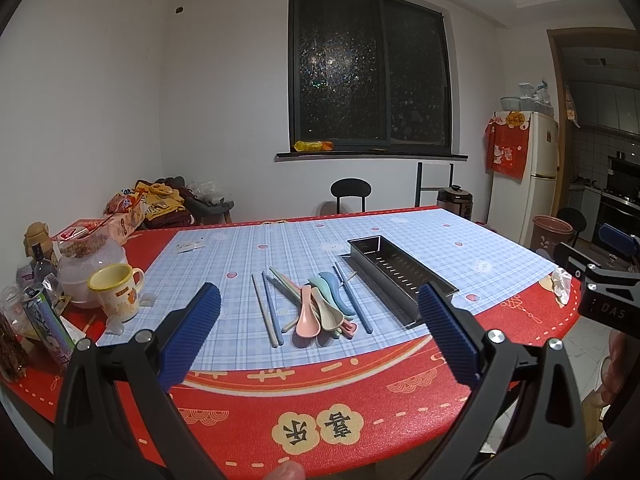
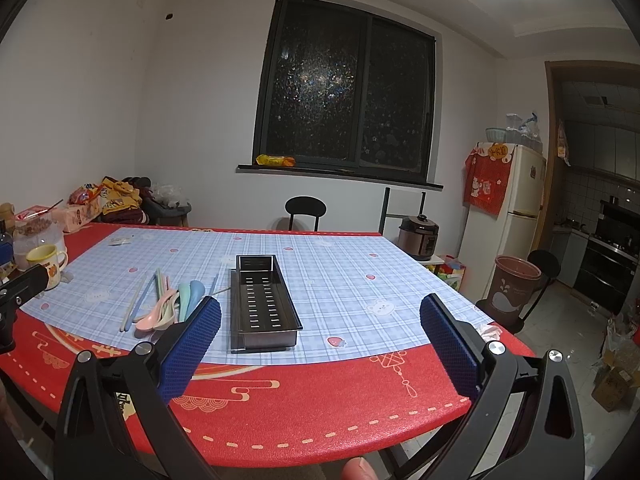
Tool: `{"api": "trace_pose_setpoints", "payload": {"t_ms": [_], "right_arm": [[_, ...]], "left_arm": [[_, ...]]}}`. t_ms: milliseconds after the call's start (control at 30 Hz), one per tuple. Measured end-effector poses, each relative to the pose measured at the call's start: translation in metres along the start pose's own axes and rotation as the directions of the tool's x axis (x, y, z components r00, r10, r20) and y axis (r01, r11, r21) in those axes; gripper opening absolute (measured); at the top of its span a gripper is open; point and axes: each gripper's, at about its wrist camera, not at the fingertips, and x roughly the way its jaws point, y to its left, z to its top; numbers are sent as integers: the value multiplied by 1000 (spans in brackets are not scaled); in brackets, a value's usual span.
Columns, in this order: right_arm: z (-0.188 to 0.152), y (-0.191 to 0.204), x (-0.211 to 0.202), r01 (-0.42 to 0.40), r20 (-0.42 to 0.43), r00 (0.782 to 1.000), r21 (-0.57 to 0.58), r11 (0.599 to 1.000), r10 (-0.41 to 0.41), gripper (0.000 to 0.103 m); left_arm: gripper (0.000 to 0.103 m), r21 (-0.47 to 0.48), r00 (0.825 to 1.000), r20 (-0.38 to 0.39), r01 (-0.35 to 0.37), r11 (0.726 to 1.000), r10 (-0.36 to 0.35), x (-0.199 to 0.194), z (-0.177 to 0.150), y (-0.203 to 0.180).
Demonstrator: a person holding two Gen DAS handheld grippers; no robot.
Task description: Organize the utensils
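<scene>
Both tools gape above the table's point(image 2: 320, 420) near edge.

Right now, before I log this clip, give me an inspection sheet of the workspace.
Surface: red table with a blue plaid mat.
Job's things: spoons and chopsticks piled loose on the mat; metal tray beside them, nothing visible inside.
Clutter: mug, jars and snack packets at the table's left end.
Grippers: left hand-held gripper open, empty; right hand-held gripper open, empty; both short of the utensils.
Cables: nothing seen.
Surroundings: dark window, fridge, chair, bin.
</scene>
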Motion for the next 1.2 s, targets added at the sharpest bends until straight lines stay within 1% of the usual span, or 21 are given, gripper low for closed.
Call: {"api": "trace_pose_setpoints", "payload": {"t_ms": [133,233,300,400,567,667,733,833,900,967,1000,1033,1100,1133,1200], "right_arm": [[-3,2,7,-57,10,998,18,998,57,98],[-4,8,22,-113,-4,994,-1,994,113,98],[-3,13,37,-147,-24,989,-3,989,147,98],[-3,22,63,-200,-56,978,6,980,200,98],[-10,43,113,-274,-136,953,1,962,272,98],[-13,55,135,-301,-172,940,-19,953,294,98],[-13,65,148,-317,-195,932,-37,948,304,98],[-14,76,166,-356,-236,912,-50,933,336,98],[-14,83,179,-372,-266,900,-50,927,346,98],[-14,88,193,-398,-303,877,-20,917,374,98],[-15,90,199,-421,-315,860,5,907,401,98],[-15,92,205,-439,-326,846,25,898,423,98],[-16,98,214,-471,-337,824,42,881,456,98],[-16,102,216,-486,-337,816,41,873,470,98],[-17,111,221,-515,-341,801,27,857,492,98]], "left_arm": [[98,-8,1000,7,-7,1000,7,3,-3,2],[98,-23,998,31,48,999,-47,12,-6,12],[98,-32,998,39,54,998,-53,21,-6,17],[98,-12,1000,-1,24,1000,-24,43,-6,22],[98,-5,996,-83,33,999,-34,83,-8,37],[98,-8,990,-135,42,999,-43,106,-12,49],[97,-30,981,-182,66,997,-70,122,-15,60],[97,-75,971,-222,78,994,-93,142,-20,76],[97,-86,970,-231,59,995,-77,151,-22,84],[98,-93,961,-268,51,994,-74,165,-25,91],[98,-91,954,-290,48,995,-73,172,-27,94],[98,-85,951,-304,38,996,-63,177,-27,95],[97,-61,945,-326,10,998,-29,186,-29,96],[97,-50,943,-333,3,999,-19,191,-30,96],[97,-55,943,-332,16,998,-34,196,-30,98]]}}
